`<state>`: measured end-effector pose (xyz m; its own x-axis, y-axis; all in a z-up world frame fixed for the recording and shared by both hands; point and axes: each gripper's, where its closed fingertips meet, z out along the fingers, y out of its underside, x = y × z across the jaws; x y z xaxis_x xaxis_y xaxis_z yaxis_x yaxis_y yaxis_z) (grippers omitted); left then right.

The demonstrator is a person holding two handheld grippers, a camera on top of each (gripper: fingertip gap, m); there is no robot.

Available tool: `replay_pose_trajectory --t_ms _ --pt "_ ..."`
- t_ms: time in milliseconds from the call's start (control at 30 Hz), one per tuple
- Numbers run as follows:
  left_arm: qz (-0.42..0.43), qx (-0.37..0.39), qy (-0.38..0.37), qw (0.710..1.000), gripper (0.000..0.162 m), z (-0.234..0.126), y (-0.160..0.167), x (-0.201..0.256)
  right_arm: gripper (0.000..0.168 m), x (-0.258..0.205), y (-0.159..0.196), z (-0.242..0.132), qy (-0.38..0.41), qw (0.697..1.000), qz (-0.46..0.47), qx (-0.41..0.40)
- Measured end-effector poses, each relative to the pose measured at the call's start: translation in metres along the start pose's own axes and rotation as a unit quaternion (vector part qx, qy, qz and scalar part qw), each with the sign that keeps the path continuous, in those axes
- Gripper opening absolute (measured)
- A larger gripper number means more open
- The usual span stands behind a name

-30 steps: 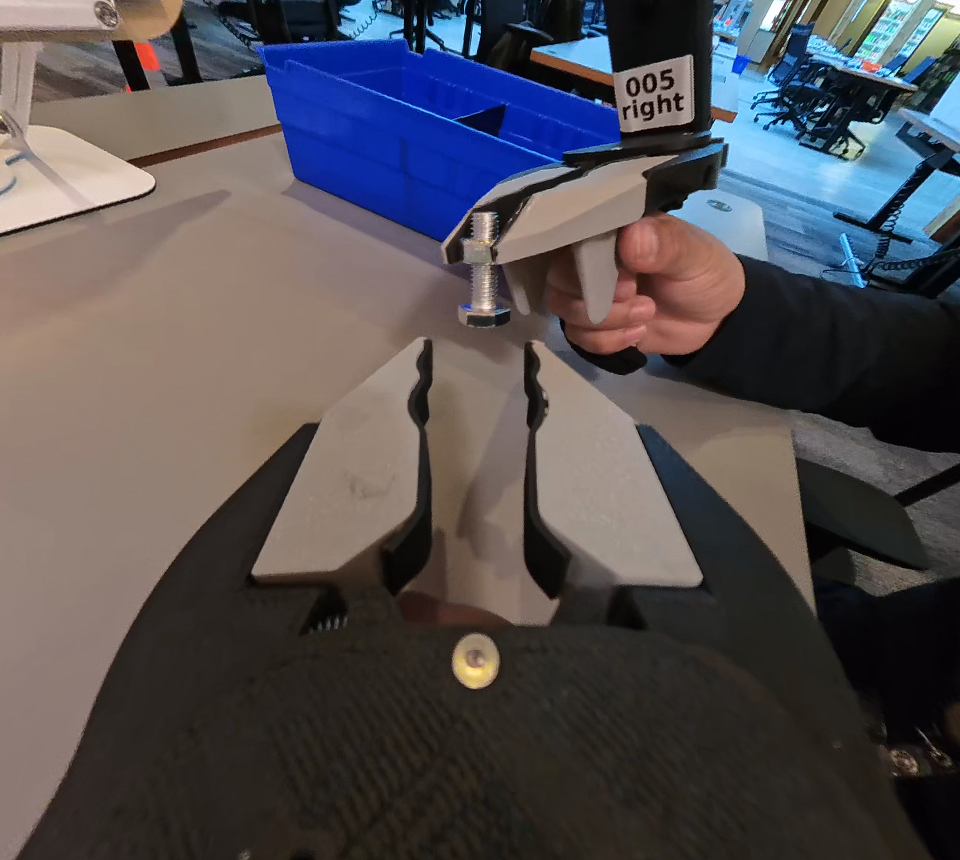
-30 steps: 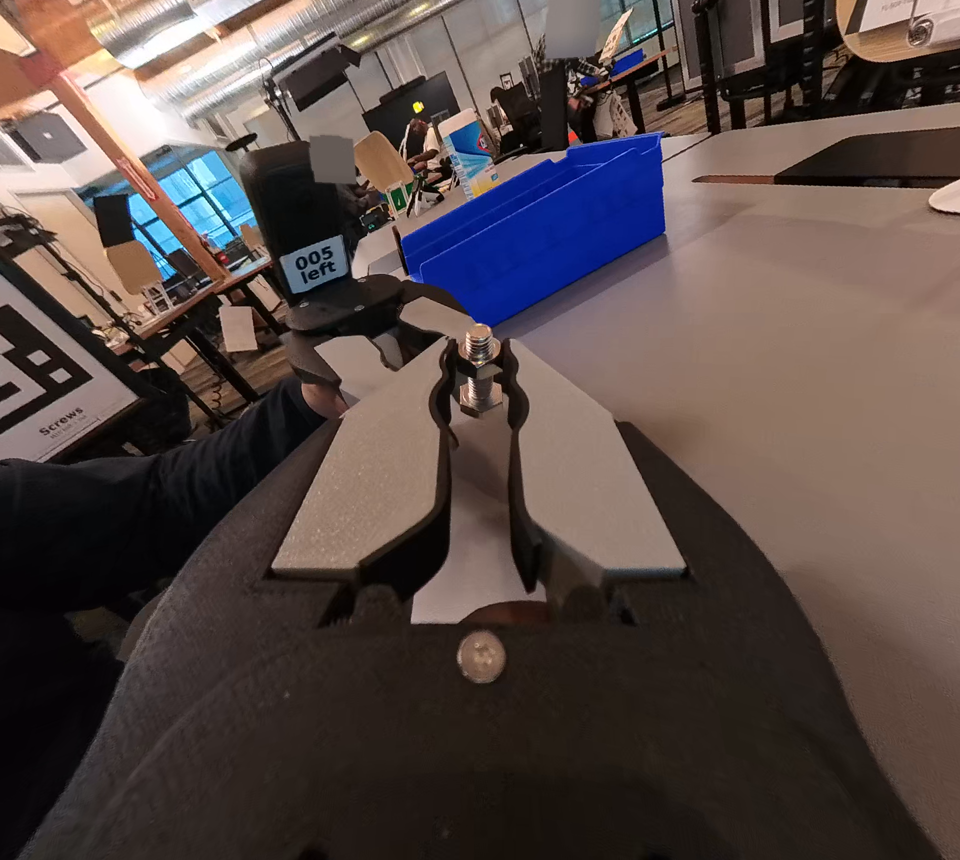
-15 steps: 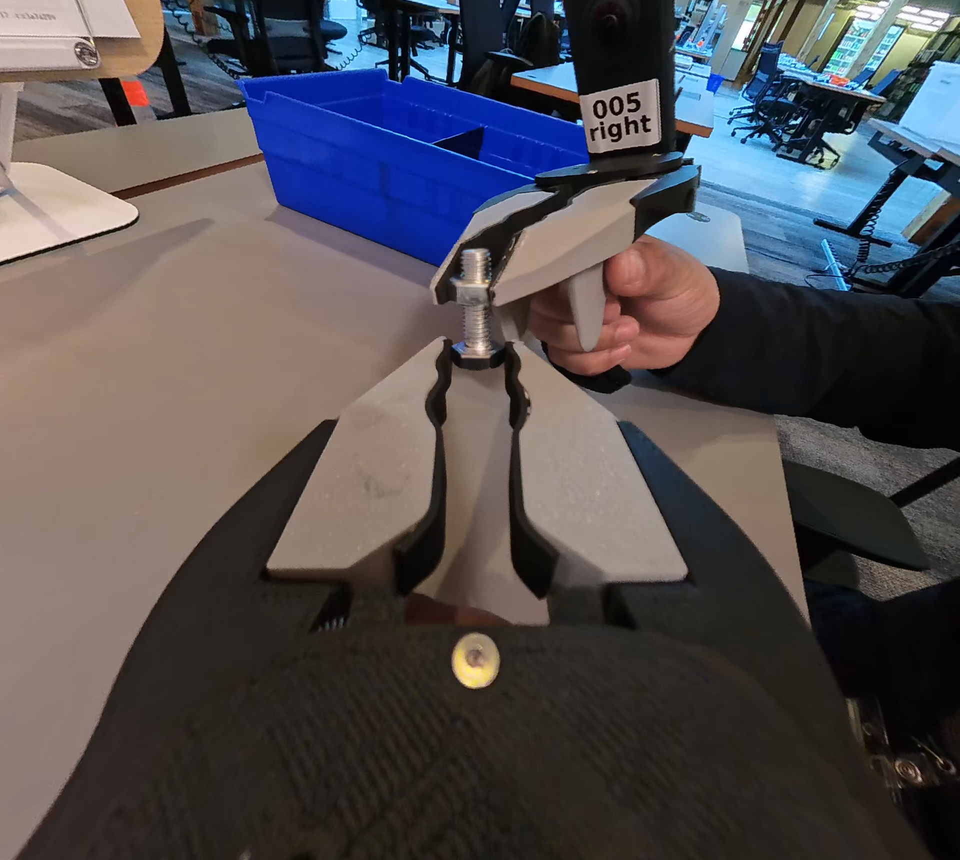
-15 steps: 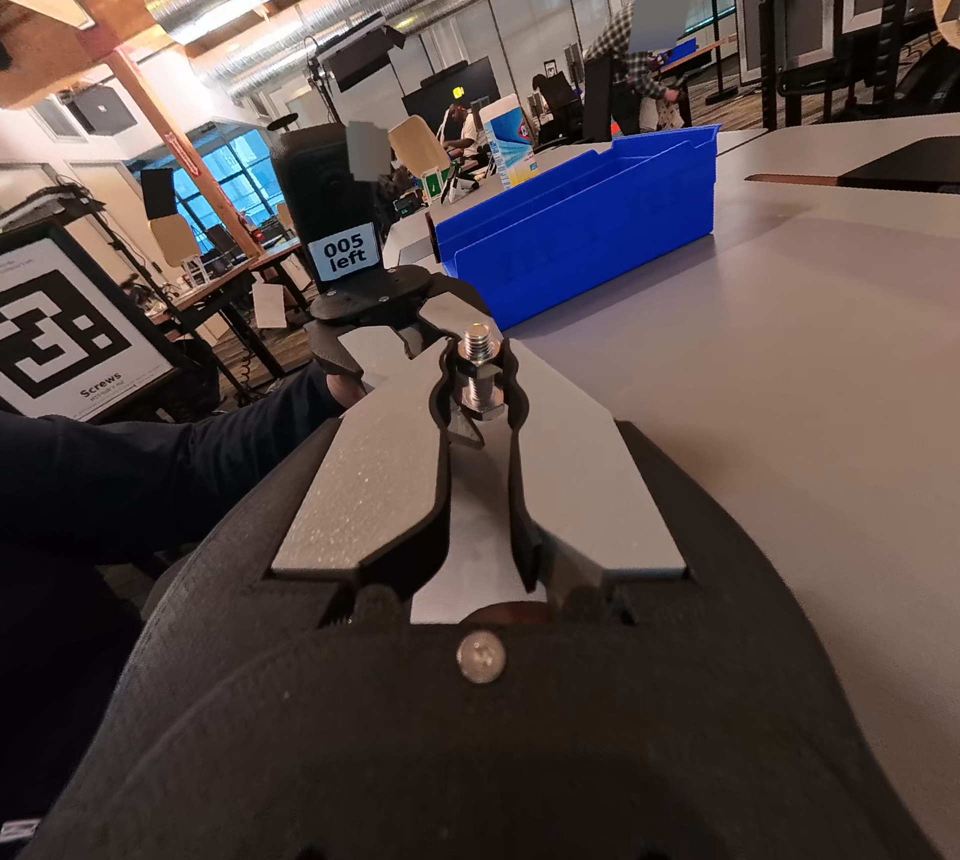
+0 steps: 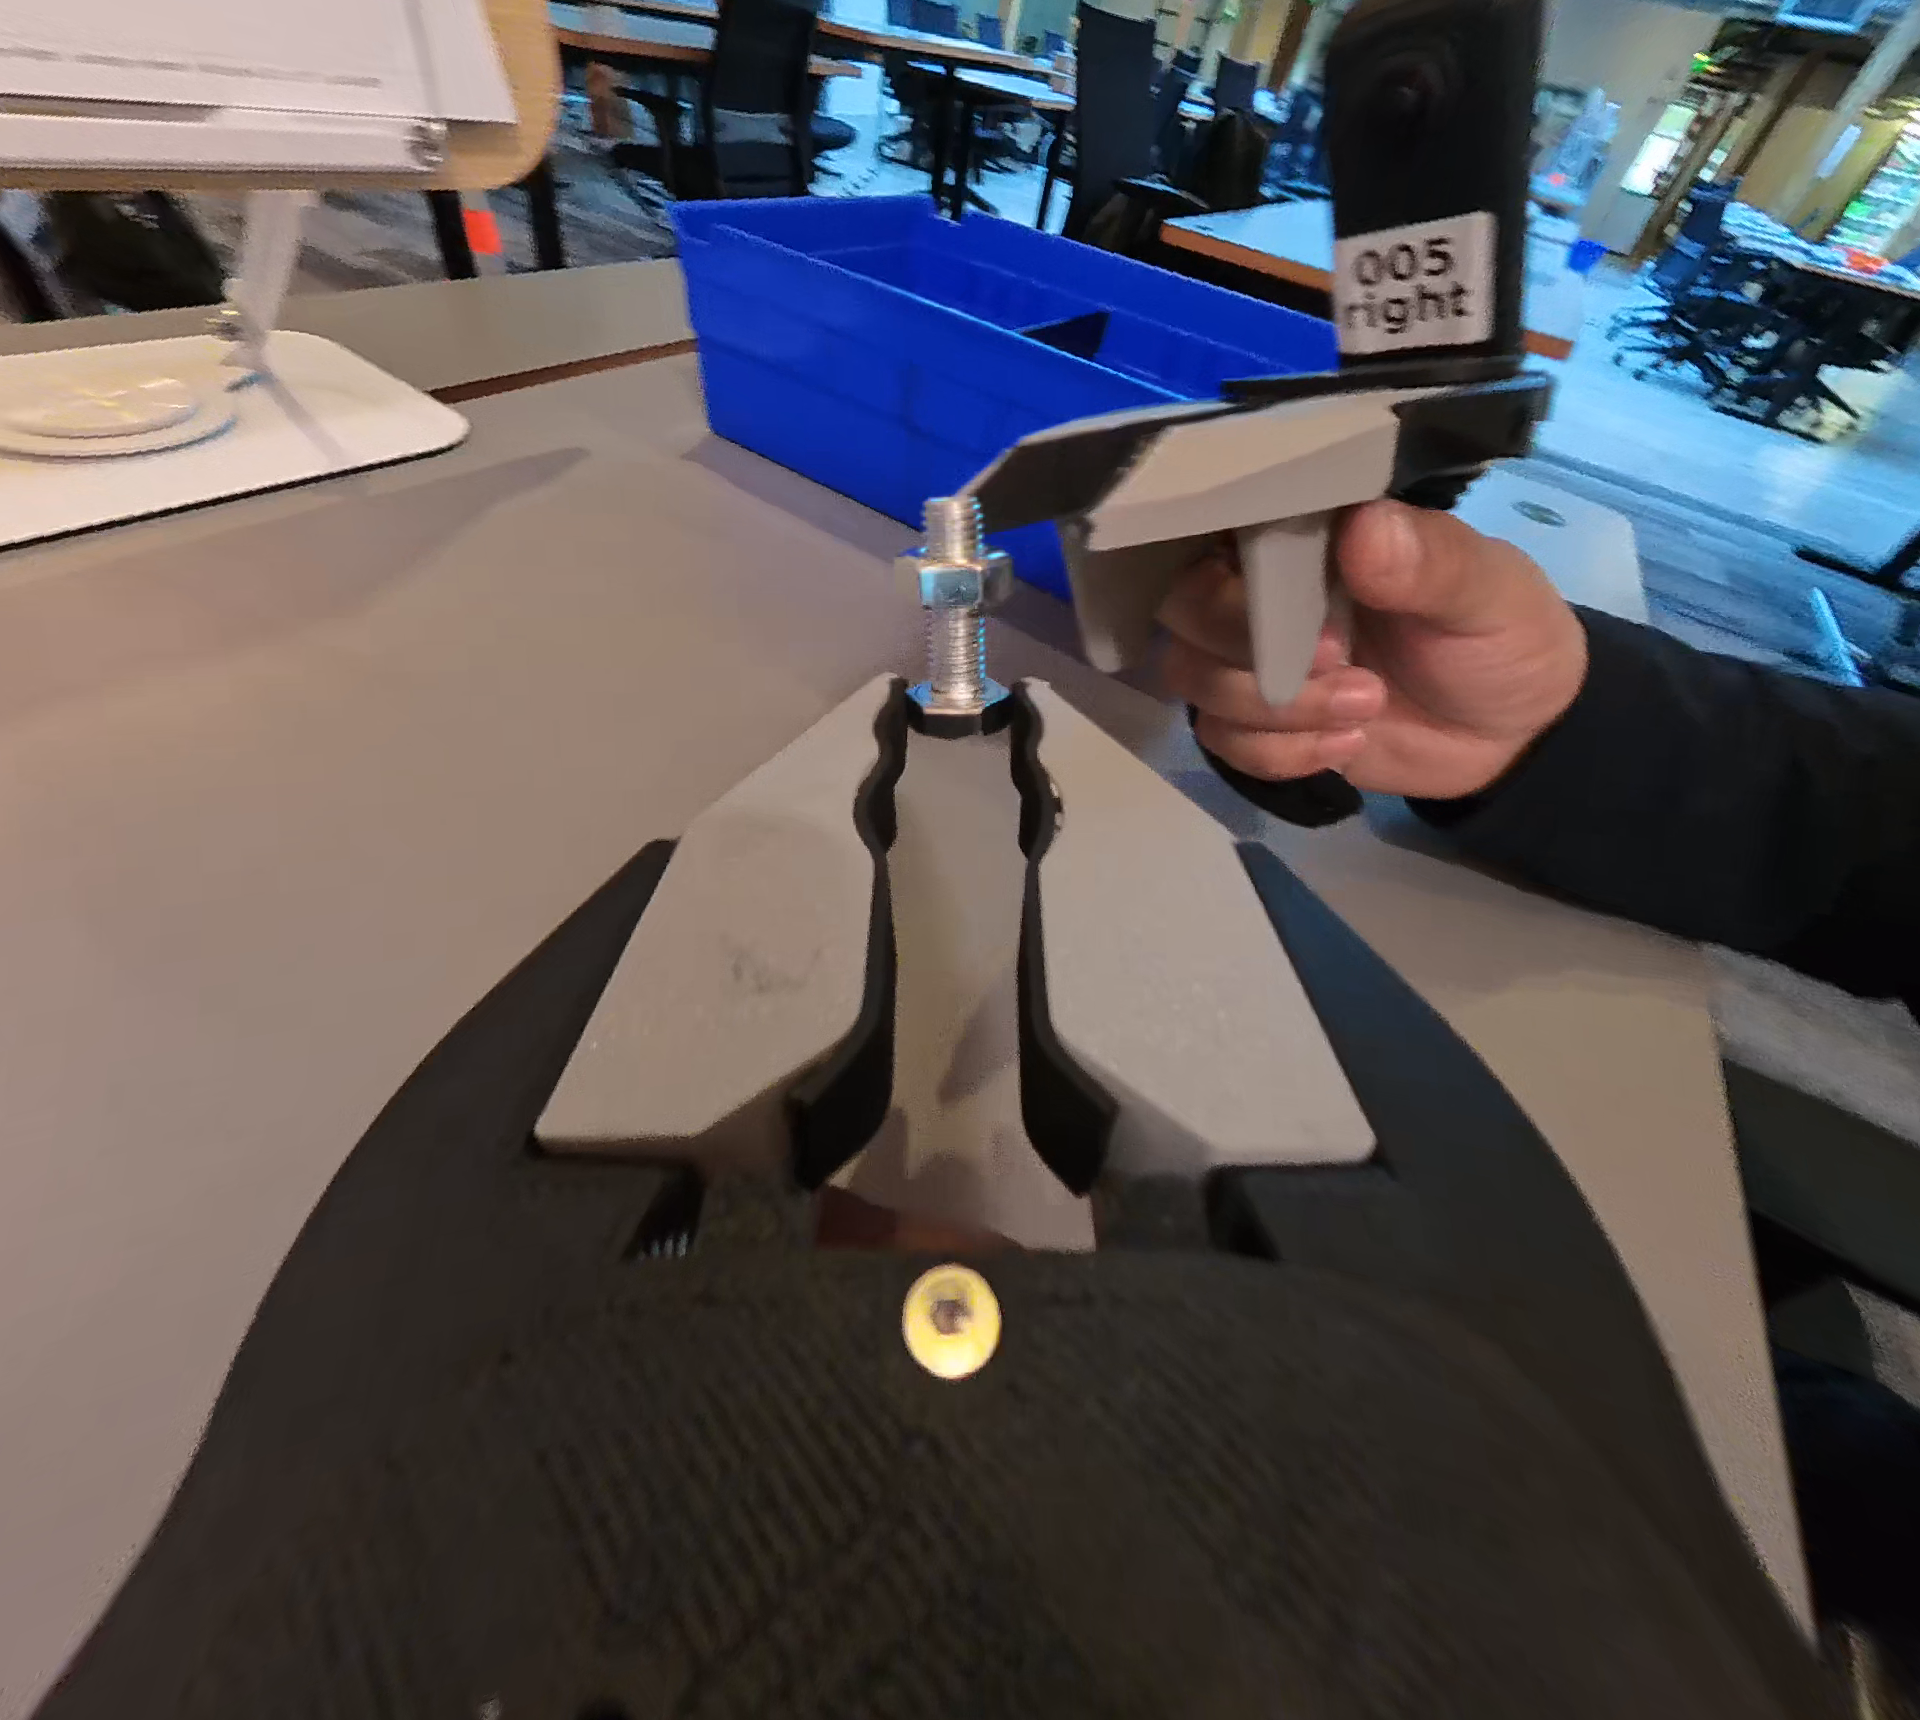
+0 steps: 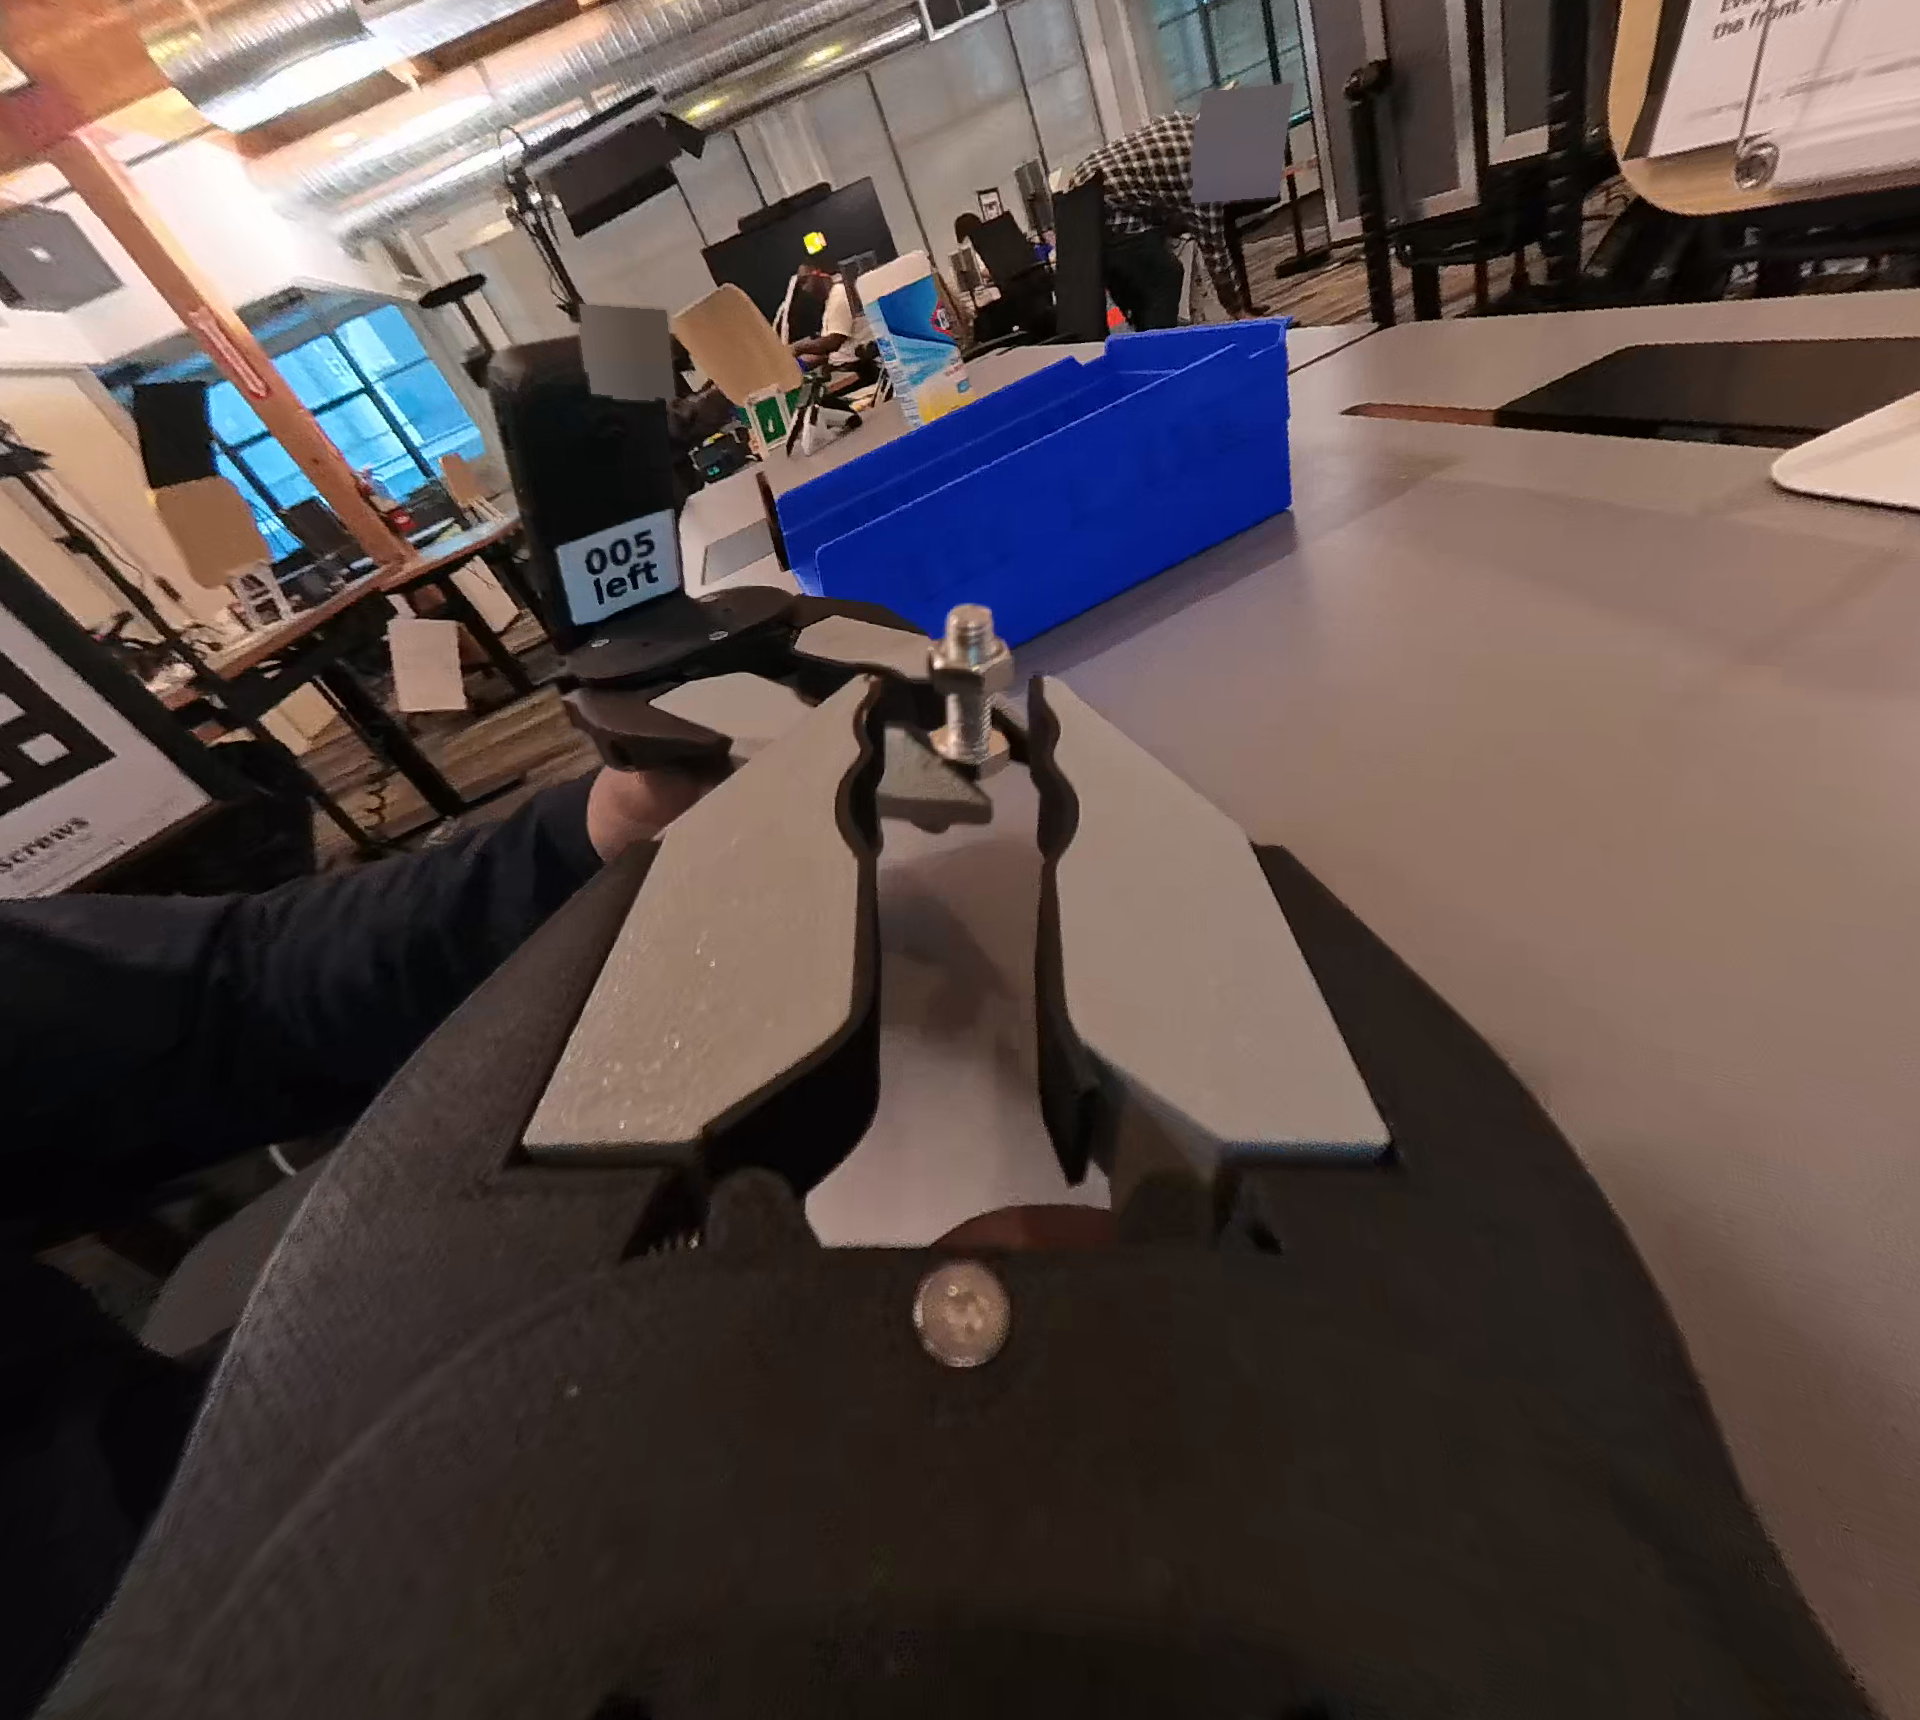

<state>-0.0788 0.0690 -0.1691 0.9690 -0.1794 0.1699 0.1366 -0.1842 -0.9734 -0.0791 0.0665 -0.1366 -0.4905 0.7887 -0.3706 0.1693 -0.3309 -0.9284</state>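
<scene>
A silver bolt stands upright with a hex nut threaded high on its shank. My left gripper is shut on the bolt's head and holds it above the grey table. My right gripper is open, with its fingers on either side of the bolt and not touching it. The nut sits just above the fingertips. In the left wrist view the right gripper is just right of the bolt's top, held by a hand.
A blue divided bin stands on the table behind the bolt, and also shows in the right wrist view. A white stand base with a sign board sits at the far left. Chairs and desks fill the room beyond. Less than 4 cm separates the two grippers' tips.
My left gripper closed on the bolt's head. My right gripper, which held the bolt by the nut, has opened and let go.
</scene>
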Motion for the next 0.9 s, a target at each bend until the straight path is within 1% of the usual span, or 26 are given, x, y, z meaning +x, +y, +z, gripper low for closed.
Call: replay_pose_trajectory --t_ms 67,100,133,233,400,500,533,600,700,800,900 --pt "-0.006 0.005 -0.025 1.0 0.017 -0.001 0.0 -0.01 0.027 -0.002 0.0 0.0 0.001 1.0 -0.011 -0.003" --pt "-0.006 0.003 -0.03 1.0 0.017 -0.002 0.0 -0.013 0.031 -0.003 0.002 0.002 0.001 1.0 -0.015 -0.005" --pt "-0.005 0.003 -0.034 0.999 0.017 -0.002 0.0 -0.014 0.034 -0.004 0.003 0.003 0.001 1.0 -0.019 -0.009" --pt "0.003 0.002 -0.035 0.999 0.017 -0.002 0.0 -0.013 0.037 -0.009 0.01 0.008 -0.003 0.999 -0.031 -0.023" --pt "0.024 -0.013 0.013 1.0 0.017 0.003 0.005 0.009 0.03 -0.012 0.016 0.014 -0.013 0.999 -0.03 -0.029" --pt "0.043 -0.027 0.027 0.998 0.017 0.008 0.01 0.021 0.029 -0.014 0.019 0.016 -0.025 0.999 -0.023 -0.031" --pt "0.044 -0.029 0.027 0.998 0.017 0.01 0.011 0.023 0.03 -0.013 0.018 0.016 -0.021 0.999 -0.025 -0.031" --pt "0.045 -0.025 0.002 0.999 0.017 0.01 0.01 0.013 0.036 -0.006 0.012 0.012 0.001 0.999 -0.032 -0.021" --pt "0.009 -0.004 -0.029 1.0 0.017 0.003 0.003 -0.006 0.039 -0.001 0.001 0.004 0.018 0.999 -0.036 0.0" --pt "-0.026 0.024 -0.032 0.999 0.017 -0.004 -0.006 -0.015 0.044 -0.003 0.001 0.003 0.011 0.999 -0.031 0.003" --pt "-0.026 0.021 -0.032 0.999 0.017 -0.005 -0.006 -0.016 0.045 -0.009 0.005 0.007 0.001 0.999 -0.038 -0.006"
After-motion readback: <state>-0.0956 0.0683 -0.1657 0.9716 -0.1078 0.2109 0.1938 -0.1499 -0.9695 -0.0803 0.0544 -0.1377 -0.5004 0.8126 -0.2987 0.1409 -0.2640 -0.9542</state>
